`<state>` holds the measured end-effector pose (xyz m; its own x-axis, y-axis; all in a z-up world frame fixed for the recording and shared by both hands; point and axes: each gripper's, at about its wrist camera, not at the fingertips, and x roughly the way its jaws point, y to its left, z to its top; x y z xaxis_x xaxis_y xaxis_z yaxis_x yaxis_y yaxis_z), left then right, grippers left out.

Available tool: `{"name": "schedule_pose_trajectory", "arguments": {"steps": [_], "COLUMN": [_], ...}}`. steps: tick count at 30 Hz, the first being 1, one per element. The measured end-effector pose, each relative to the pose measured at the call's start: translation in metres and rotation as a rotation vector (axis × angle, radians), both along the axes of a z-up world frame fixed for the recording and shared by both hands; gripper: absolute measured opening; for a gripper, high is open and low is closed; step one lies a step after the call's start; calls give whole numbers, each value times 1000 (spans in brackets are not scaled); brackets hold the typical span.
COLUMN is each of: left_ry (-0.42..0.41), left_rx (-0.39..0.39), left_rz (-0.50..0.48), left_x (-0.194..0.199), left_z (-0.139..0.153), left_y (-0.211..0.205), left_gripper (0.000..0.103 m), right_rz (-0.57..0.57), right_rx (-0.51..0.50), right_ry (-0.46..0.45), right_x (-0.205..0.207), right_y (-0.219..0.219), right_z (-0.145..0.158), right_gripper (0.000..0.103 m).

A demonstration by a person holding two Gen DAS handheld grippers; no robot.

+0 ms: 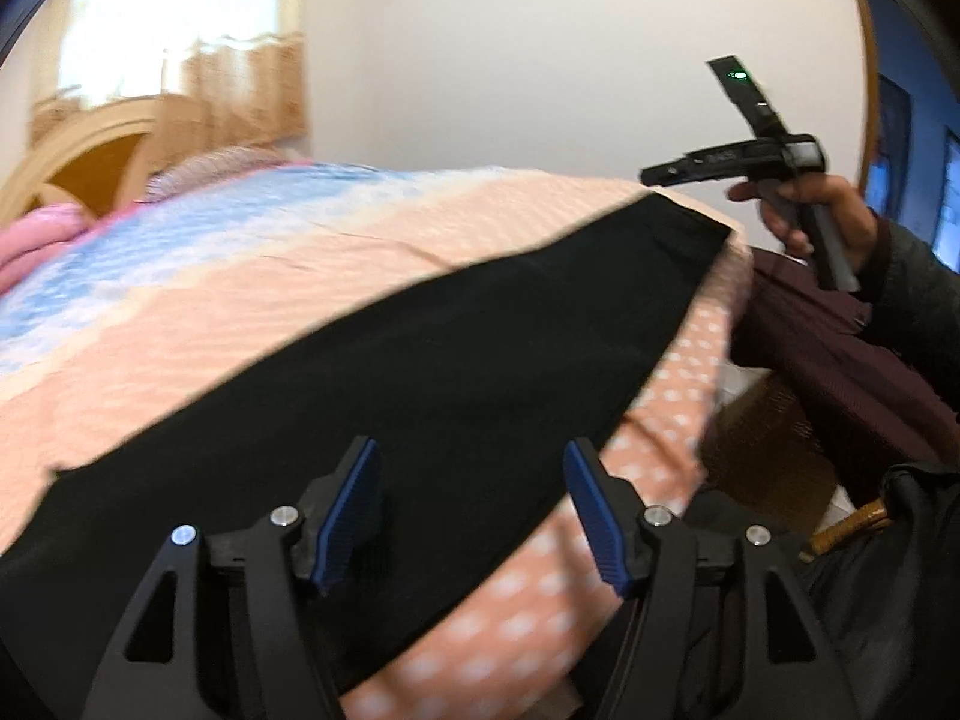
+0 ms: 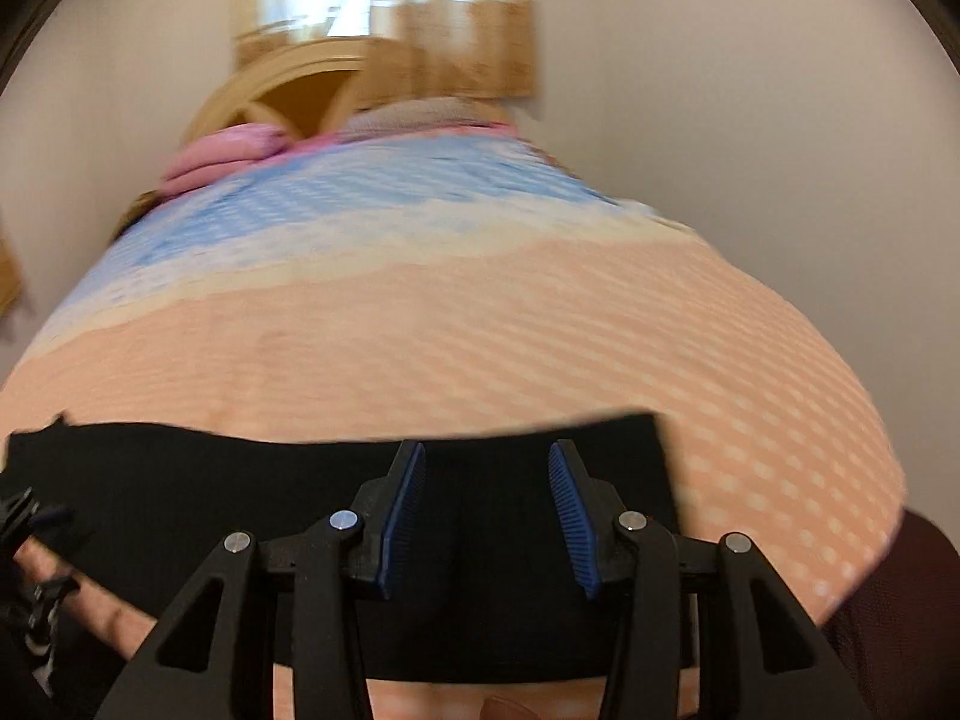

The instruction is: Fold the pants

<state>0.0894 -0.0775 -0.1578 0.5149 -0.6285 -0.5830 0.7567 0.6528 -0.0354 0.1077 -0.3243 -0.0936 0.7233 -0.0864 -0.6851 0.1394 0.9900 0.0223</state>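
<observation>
Left wrist view: the left gripper (image 1: 474, 516) hangs over the near left part of the pants (image 1: 420, 330), its blue pads (image 1: 354, 516) spread with nothing between them; the cloth lies below, apart from the pads.
Pants: a long black strip, flat on the peach dotted bedspread (image 1: 210, 348), running along the near edge of the bed from low left to upper right in this view, apparently already doubled leg on leg, though the layers cannot be told apart.
Far end of strip: the right-hand end reaches the bed corner, where the right gripper (image 1: 660, 175) is held above it by a hand (image 1: 822, 216); from this side I cannot tell how its jaws stand.
Right wrist view: the right gripper's jaws stand partly spread over the square end of the pants, empty, pads clear of the cloth.
Step in hand: by my reading, between folds; both grippers are free and raised above a flattened strip.
Next move calls for: likely lowering each gripper onto one end's corners, pinching all layers together, then carrying that end over to meet the other, edges square.
Risk: catching only the top layer would spoil the fold.
</observation>
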Motion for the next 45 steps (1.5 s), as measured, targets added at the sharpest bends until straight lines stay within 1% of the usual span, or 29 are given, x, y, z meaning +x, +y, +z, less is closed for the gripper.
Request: {"name": "schedule_pose_trajectory", "arguments": {"steps": [1, 3, 4, 6, 9, 11, 13, 14, 16, 17, 19, 21, 23, 25, 27, 28, 29, 30, 31, 32, 35, 37, 38, 40, 41, 42, 43, 45], "left_ry": [-23, -46, -45, -23, 15, 46, 85, 76, 48, 49, 50, 53, 69, 78, 79, 79, 78, 76, 76, 75, 75, 75, 74, 66, 58, 55, 52, 52], "left_rx": [7, 15, 12, -3, -31, -40, -34, -21, 14, 24, 30, 17, -24, -45, -51, -52, -55, -58, -60, -62, -73, -87, -95, -89, -79, -74, -69, -68], "left_rz": [52, 129, 167, 245, 331, 352, 344, 340, 319, 308, 290, 286, 282, 277, 269, 268, 268, 269, 269, 270, 270, 276, 282, 284, 283, 283, 284, 291], "left_x": [1, 5, 9, 18, 25, 28, 30, 27, 20, 18, 15, 15, 15, 14, 12, 11, 10, 10, 9, 9, 8, 8, 8, 9, 9, 9, 10, 8], "left_z": [2, 4, 4, 1, -10, -20, -31, -36, -40, -41, -42, -43, -43, -43, -42, -42, -43, -43, -42, -42, -41, -41, -41, -42, -43, -44, -44, -41], "left_y": [17, 42, 56, 85, 119, 131, 131, 127, 119, 115, 110, 111, 118, 125, 124, 124, 125, 125, 123, 123, 121, 121, 121, 120, 118, 119, 119, 121], "left_gripper": [71, 78, 78, 78, 78, 78, 78, 79, 87, 92, 95, 96, 96, 96, 96, 96, 96, 96, 96, 96, 96, 96, 97, 97, 97, 97, 97, 97], "right_rz": [40, 158, 198, 269, 391, 459, 509, 529, 554, 559, 560, 556, 541, 527, 532, 533, 533, 540, 549, 550, 582, 573, 569, 538, 523, 511, 496, 510], "right_rx": [24, 108, 134, 174, 213, 256, 303, 331, 364, 374, 408, 449, 502, 567, 620, 646, 662, 674, 676, 658, 606, 568, 548, 486, 439, 413, 427, 448], "right_ry": [1, 22, 33, 54, 104, 151, 201, 231, 275, 291, 338, 384, 431, 479, 535, 548, 556, 573, 583, 567, 473, 404, 389, 385, 391, 391, 404, 394], "right_x": [6, 31, 44, 67, 106, 131, 150, 163, 177, 183, 197, 212, 227, 235, 243, 244, 244, 245, 244, 242, 230, 225, 224, 228, 232, 234, 238, 239], "right_y": [13, 55, 73, 107, 173, 215, 249, 267, 297, 307, 329, 343, 354, 362, 372, 376, 377, 380, 384, 386, 393, 396, 396, 399, 400, 401, 397, 392], "right_z": [0, -3, -7, -13, -22, -33, -43, -50, -61, -65, -76, -84, -98, -109, -121, -125, -126, -128, -130, -128, -110, -98, -97, -101, -108, -115, -125, -128], "right_gripper": [45, 45, 45, 45, 45, 45, 45, 45, 45, 45, 45, 45, 45, 45, 45, 44, 28, 17, 9, 6, 5, 4, 4, 4, 4, 3, 3, 3]}}
